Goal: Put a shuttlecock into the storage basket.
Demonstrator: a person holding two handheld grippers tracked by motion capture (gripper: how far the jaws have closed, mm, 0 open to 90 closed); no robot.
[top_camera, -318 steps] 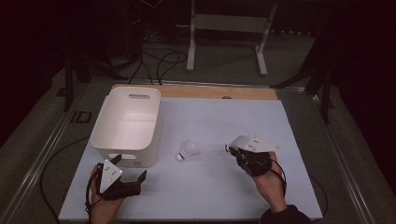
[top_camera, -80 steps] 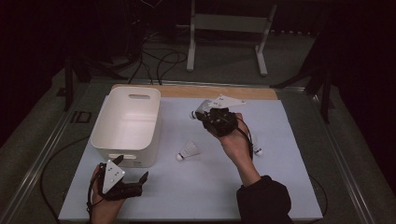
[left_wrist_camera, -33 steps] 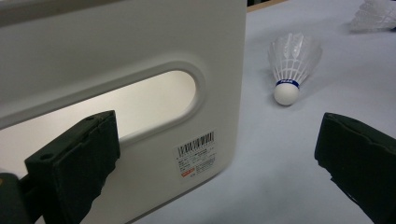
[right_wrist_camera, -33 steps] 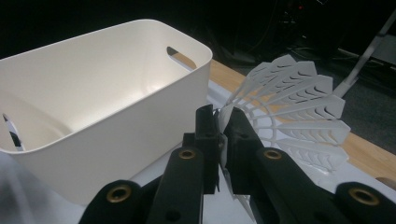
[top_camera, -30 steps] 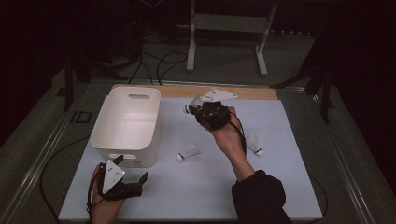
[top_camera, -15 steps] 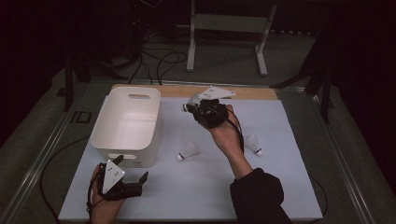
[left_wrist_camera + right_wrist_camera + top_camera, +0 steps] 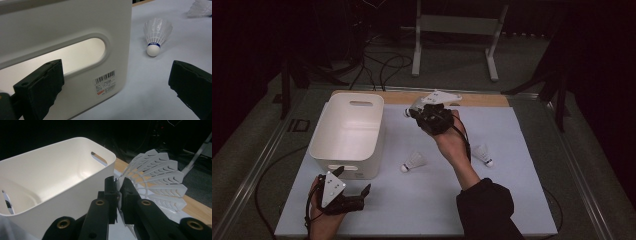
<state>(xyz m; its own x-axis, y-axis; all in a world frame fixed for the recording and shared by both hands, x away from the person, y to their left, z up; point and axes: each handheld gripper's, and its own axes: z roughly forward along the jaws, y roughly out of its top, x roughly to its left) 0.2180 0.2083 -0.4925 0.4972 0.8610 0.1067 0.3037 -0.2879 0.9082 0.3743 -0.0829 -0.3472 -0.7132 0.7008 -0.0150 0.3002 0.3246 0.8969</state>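
Two shuttlecocks lie loose on the pale mat: one just off the white bin's near right corner, another well apart to the right, with open mat between them. The right gripper is raised beside the bin's far right rim, jaws pinched tight on a third shuttlecock by its feather skirt. That skirt fans out clearly in the right gripper view, with the bin's hollow interior just left of it. The left gripper rests at the mat's near left edge, jaws spread wide with nothing between them; its view faces the bin's handle slot and barcode label.
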